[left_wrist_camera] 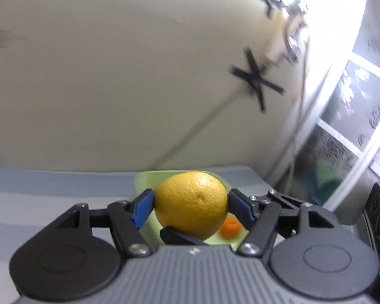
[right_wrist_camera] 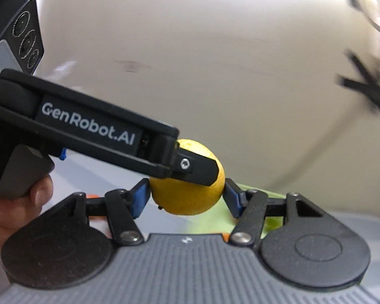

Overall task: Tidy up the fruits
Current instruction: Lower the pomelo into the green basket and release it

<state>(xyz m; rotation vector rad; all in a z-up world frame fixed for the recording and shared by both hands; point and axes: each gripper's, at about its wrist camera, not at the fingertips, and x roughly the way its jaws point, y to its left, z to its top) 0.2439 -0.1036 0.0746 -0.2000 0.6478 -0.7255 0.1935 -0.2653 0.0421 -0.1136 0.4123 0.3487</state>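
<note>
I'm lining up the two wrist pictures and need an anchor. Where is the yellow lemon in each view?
Left wrist view: the lemon sits low at centre, between the left gripper's blue pads, above the green tray.
Right wrist view: the lemon sits just below centre, between the right gripper's blue pads, partly covered by the left gripper's black finger.
Shared landmark: the black tape cross on the wall.

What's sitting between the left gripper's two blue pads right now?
The yellow lemon, pressed between the left gripper's pads in the left wrist view. The right gripper clamps the same lemon too, over the green tray.
</note>
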